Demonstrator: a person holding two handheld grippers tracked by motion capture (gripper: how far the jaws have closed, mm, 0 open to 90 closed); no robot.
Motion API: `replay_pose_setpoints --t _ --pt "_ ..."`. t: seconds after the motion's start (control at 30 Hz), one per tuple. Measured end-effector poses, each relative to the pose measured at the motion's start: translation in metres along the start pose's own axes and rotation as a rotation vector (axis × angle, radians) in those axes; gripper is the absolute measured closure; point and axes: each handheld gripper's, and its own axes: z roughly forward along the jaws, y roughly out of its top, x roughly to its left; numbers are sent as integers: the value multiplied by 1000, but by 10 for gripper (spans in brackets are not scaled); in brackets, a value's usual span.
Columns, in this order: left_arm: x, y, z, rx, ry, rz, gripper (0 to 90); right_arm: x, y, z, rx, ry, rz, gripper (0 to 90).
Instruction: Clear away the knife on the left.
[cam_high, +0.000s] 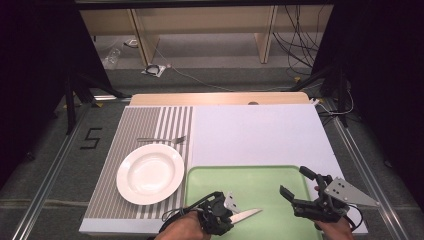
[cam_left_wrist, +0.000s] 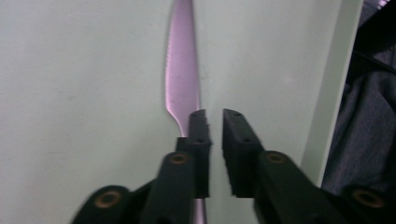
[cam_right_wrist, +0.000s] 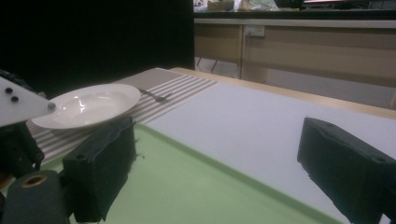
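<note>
A table knife (cam_high: 247, 215) lies on the green tray (cam_high: 240, 175) near its front edge, blade pointing right. My left gripper (cam_high: 231, 214) is low over the handle end. In the left gripper view the jaws of my left gripper (cam_left_wrist: 215, 116) stand together with only a thin slit between them and nothing in it. The knife (cam_left_wrist: 182, 70) runs out from under the left jaw, over the tray (cam_left_wrist: 70, 93). My right gripper (cam_high: 295, 181) hovers above the tray's right side, open and empty. In its own view its (cam_right_wrist: 219, 144) jaws stand wide apart over the tray (cam_right_wrist: 187, 186).
A white plate (cam_high: 150, 173) sits on a striped mat (cam_high: 150, 120) left of the tray, with a fork (cam_high: 162, 140) lying behind it. Plate (cam_right_wrist: 88, 105) and fork (cam_right_wrist: 156, 96) are visible beyond the right gripper. A white board (cam_high: 255, 130) covers the table behind the tray.
</note>
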Motion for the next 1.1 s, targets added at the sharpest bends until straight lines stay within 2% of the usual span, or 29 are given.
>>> replay_pose_setpoints --t 0.17,0.57,0.77,1.1 --pt "-3 -1 8 25 -5 24 895 0 0 0 -2 1 1 123" --pt "1 -4 12 54 18 23 896 0 0 0 0 1 0 128" --pt "6 -6 11 58 51 0 896 0 0 0 -1 1 1 129" --pt "15 -9 7 51 71 -32 896 1 0 0 -1 0 1 130"
